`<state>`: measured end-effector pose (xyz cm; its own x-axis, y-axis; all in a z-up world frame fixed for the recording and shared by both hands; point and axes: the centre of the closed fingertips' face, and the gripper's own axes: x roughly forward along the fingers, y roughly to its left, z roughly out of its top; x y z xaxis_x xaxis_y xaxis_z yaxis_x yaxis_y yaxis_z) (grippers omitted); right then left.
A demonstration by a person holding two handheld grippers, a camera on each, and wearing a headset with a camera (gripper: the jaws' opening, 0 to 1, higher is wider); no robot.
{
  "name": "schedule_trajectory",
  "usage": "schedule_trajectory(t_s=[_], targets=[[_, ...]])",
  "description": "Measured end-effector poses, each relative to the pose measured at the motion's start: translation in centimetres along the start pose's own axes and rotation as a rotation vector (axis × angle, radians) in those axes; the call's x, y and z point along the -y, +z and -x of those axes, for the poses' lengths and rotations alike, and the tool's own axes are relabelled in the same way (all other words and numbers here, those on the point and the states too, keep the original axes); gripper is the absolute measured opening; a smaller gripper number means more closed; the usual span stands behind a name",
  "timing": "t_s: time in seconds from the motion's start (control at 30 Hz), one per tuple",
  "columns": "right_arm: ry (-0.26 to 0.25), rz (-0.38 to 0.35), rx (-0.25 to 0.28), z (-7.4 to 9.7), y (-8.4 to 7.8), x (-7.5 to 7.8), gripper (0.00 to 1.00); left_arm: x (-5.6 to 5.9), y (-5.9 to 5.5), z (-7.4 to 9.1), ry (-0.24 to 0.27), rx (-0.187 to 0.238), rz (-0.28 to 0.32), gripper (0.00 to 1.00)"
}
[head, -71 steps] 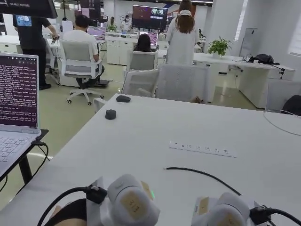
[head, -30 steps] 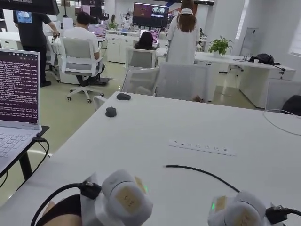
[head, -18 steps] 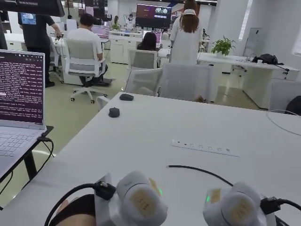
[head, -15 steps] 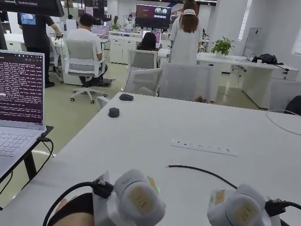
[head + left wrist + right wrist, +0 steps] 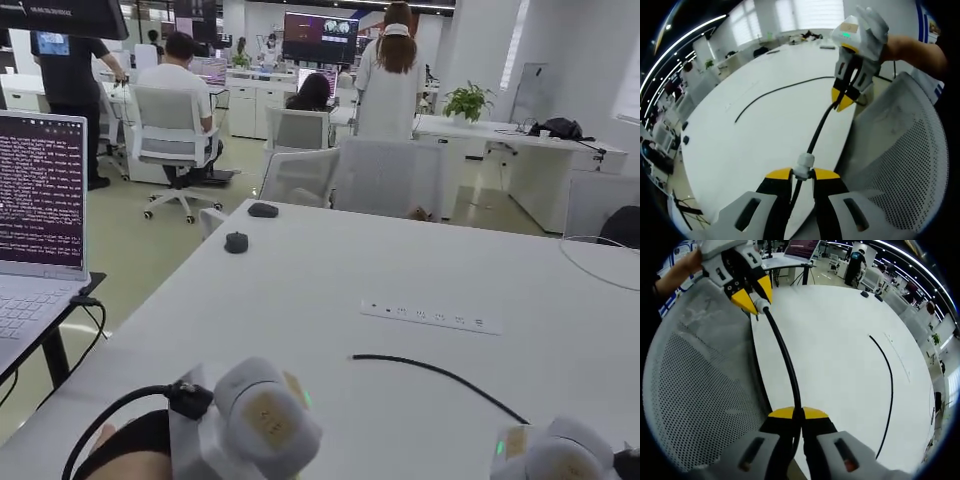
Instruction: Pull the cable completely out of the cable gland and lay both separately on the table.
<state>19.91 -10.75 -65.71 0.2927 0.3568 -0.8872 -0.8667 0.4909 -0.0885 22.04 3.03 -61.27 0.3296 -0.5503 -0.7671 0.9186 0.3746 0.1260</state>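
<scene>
Left gripper (image 5: 802, 174) jaws are closed on the white cable gland (image 5: 804, 165), pinched between its tips. The black cable (image 5: 821, 125) is threaded through the gland and runs taut straight ahead to the right gripper (image 5: 846, 97), whose jaws are clamped tight on it. Both are held at the near edge of the bench (image 5: 755, 135), beside a mesh chair back (image 5: 900, 150). Beyond the grippers, the rest of the cable curves across the bench. Farther off is a white power strip (image 5: 430, 317).

Laptop (image 5: 38, 195), power strip (image 5: 430, 318), mouse (image 5: 235, 242), potted plant (image 5: 467, 98)
</scene>
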Motion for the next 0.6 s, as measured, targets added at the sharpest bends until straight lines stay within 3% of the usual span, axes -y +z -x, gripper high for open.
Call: schedule_trajectory(t_s=[0.17, 0.23, 0.33, 0.37, 0.43, 0.47, 0.53, 0.6], targets=[[-0.021, -0.006, -0.044, 0.0, -1.2, 0.6, 0.03, -0.4, 0.0, 0.2, 0.007, -0.003, -0.001, 0.16], [-0.014, -0.006, -0.049, -0.1, -1.1, 0.3, 0.04, -0.4, 0.2, 0.2, 0.01, -0.002, -0.001, 0.16], [-0.012, 0.016, -0.046, -0.2, -0.3, -0.1, 0.13, -0.5, 0.2, 0.1, 0.012, -0.006, -0.007, 0.16], [0.002, 0.024, -0.039, -0.3, 0.2, -0.5, 0.16, -0.4, 0.2, 0.1, 0.01, -0.01, -0.005, 0.16], [0.075, 0.06, -0.015, -0.3, 1.5, -2.0, 0.2, -0.4, 0.1, 0.0, 0.009, -0.013, -0.005, 0.16], [0.094, 0.047, 0.041, -0.2, 3.2, -2.6, 0.21, -0.3, 0.1, -0.1, 0.006, -0.016, -0.004, 0.16], [0.119, 0.053, 0.114, 0.0, 5.8, -3.6, 0.22, -0.2, 0.0, -0.1, 0.004, -0.017, -0.003, 0.16], [0.115, 0.079, 0.123, -0.1, 7.2, -3.9, 0.24, -0.1, 0.0, -0.1, 0.005, -0.017, -0.005, 0.16]])
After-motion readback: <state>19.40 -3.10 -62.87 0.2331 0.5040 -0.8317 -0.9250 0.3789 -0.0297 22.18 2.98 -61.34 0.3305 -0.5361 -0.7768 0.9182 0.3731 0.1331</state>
